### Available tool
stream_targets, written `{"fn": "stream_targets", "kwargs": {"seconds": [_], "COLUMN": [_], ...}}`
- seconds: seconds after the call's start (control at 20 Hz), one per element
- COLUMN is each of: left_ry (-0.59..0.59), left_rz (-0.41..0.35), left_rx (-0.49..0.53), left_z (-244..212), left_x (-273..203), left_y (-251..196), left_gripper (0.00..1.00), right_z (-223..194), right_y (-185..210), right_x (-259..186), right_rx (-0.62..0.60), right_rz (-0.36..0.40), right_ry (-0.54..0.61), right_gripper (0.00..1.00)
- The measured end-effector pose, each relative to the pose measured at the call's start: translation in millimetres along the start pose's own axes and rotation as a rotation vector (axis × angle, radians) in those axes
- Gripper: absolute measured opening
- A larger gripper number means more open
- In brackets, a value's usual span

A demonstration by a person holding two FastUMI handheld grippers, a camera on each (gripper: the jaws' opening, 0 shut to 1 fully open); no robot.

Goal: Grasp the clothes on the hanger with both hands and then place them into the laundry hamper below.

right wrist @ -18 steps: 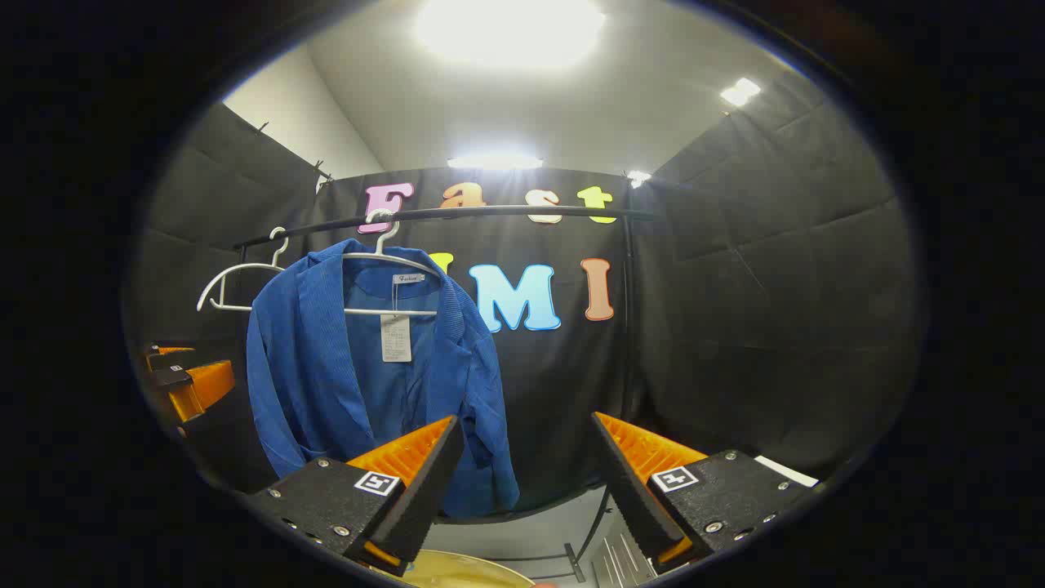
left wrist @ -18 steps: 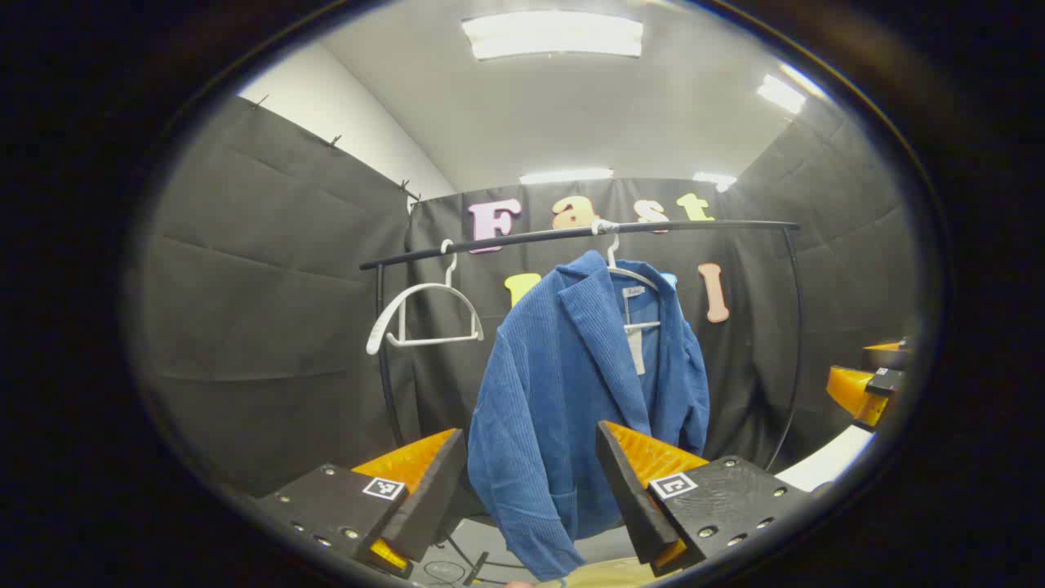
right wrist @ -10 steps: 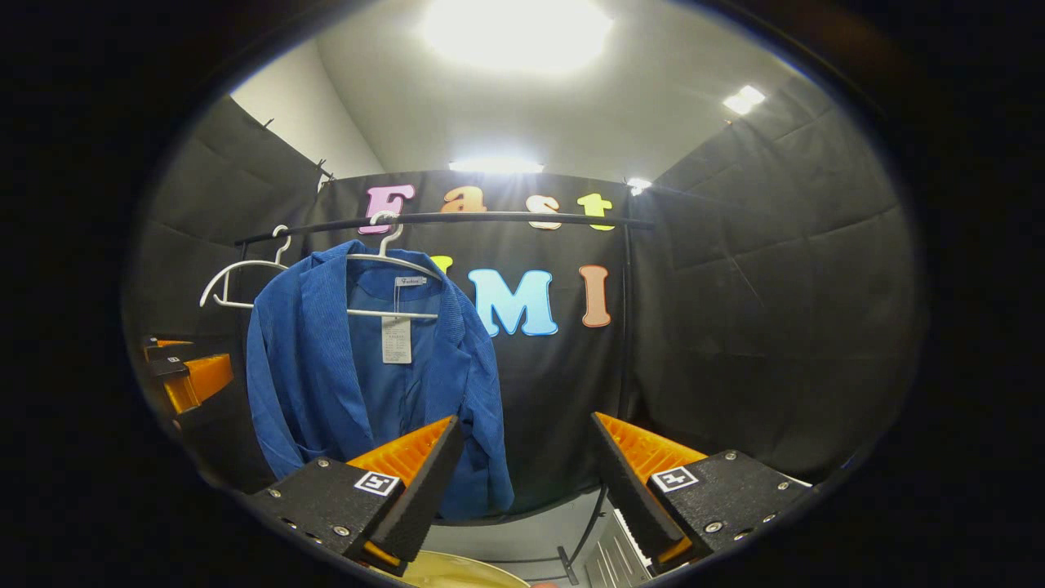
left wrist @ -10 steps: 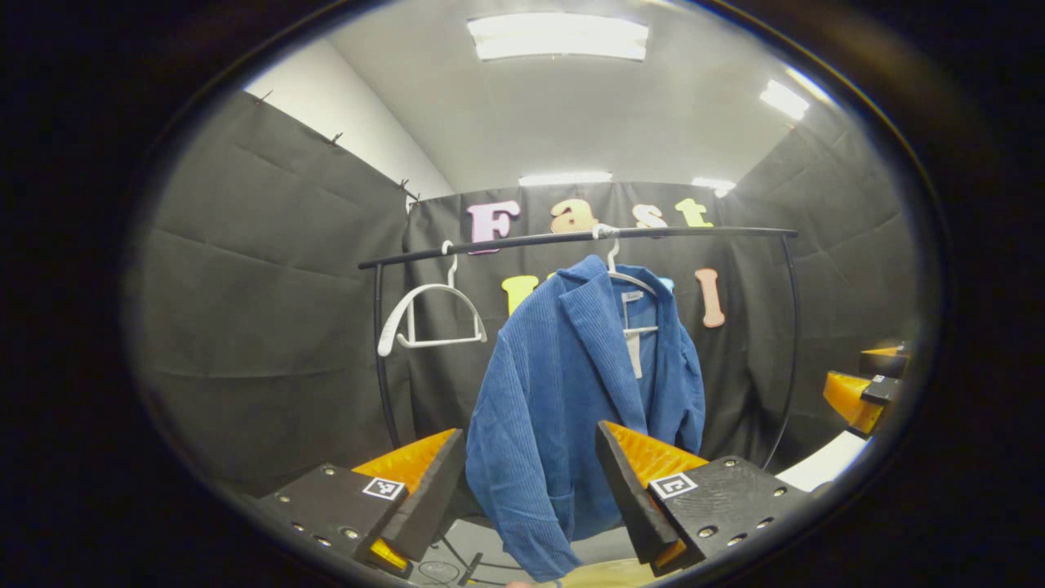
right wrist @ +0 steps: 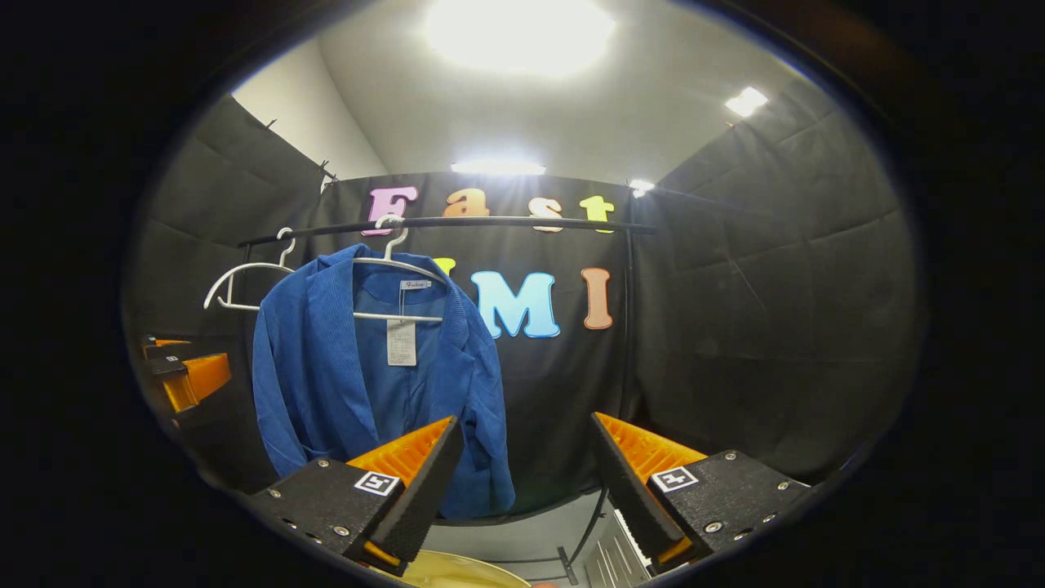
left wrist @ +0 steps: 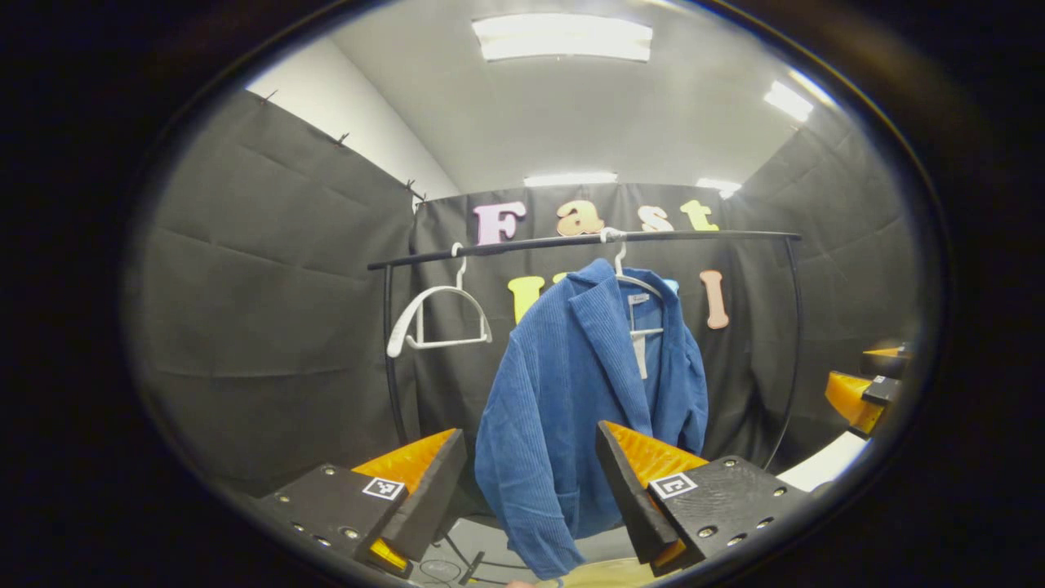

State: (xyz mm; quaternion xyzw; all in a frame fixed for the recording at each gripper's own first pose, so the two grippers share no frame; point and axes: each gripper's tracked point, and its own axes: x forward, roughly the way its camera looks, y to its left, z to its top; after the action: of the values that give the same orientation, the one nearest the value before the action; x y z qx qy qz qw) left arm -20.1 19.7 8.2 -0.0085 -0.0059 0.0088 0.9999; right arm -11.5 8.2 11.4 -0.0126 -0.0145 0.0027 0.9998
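A blue corduroy jacket [left wrist: 571, 400] [right wrist: 359, 384] hangs on a white hanger [right wrist: 400, 269] from a black rail [left wrist: 588, 240] [right wrist: 457, 222]. In the left gripper view my left gripper [left wrist: 531, 490] is open, some way short of the jacket, with the jacket's hem seen between its fingers. In the right gripper view my right gripper [right wrist: 526, 482] is open too, with the jacket up and to its left. The other gripper appears at the right edge [left wrist: 865, 388] of the left gripper view and at the left edge [right wrist: 184, 371] of the right gripper view. A pale yellow hamper rim [right wrist: 465, 572] [left wrist: 604, 573] peeks in at the bottom.
An empty white hanger [left wrist: 437, 314] [right wrist: 241, 282] hangs on the same rail, left of the jacket. The rack's black uprights [left wrist: 392, 351] [right wrist: 627, 327] run down to its feet on the grey floor [right wrist: 522, 543]. Black cloth walls close the booth on three sides.
Both views have shifted slightly, so the jacket and rail sit a little lower and farther right in each. Both grippers stay open and the jacket still hangs.
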Motion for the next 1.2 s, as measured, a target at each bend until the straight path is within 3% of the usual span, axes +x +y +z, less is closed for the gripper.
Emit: {"fn": "stream_targets", "kwargs": {"seconds": [0.1, 0.15, 0.2, 0.75, 0.85, 1.05, 1.2], "left_ry": [-0.002, -0.003, -0.004, -0.035, -0.040, -0.054, -0.068], "left_rz": [-0.002, -0.003, -0.002, 0.031, 0.034, 0.045, 0.055], "left_rx": [-0.002, -0.003, -0.003, -0.005, -0.015, -0.006, 0.002], "left_z": [4.5, 6.9, 8.6, 44.9, 51.4, 60.9, 66.0], "left_x": [-4.7, -5.8, -3.8, 18.4, 20.8, 42.6, 61.7], "left_y": [0.0, -0.4, -1.7, -33.3, -42.6, -64.1, -81.9], "left_gripper": [0.97, 0.93, 0.97, 0.97, 0.88, 0.93, 0.88], "right_z": [6.5, 9.9, 12.4, 58.1, 63.1, 68.7, 70.7], "right_y": [1.3, 2.5, 4.6, 21.1, 22.4, 22.6, 22.1], "right_x": [0.3, 1.4, 3.3, 59.8, 73.7, 102.2, 123.0], "right_rx": [-0.005, -0.004, -0.003, 0.024, 0.022, 0.029, 0.044], "right_rz": [0.005, 0.010, 0.017, 0.121, 0.143, 0.177, 0.201], "right_ry": [-0.010, -0.012, -0.015, -0.094, -0.103, -0.111, -0.118], "right_gripper": [0.96, 0.96, 0.96, 0.95, 0.95, 0.95, 0.95]}}
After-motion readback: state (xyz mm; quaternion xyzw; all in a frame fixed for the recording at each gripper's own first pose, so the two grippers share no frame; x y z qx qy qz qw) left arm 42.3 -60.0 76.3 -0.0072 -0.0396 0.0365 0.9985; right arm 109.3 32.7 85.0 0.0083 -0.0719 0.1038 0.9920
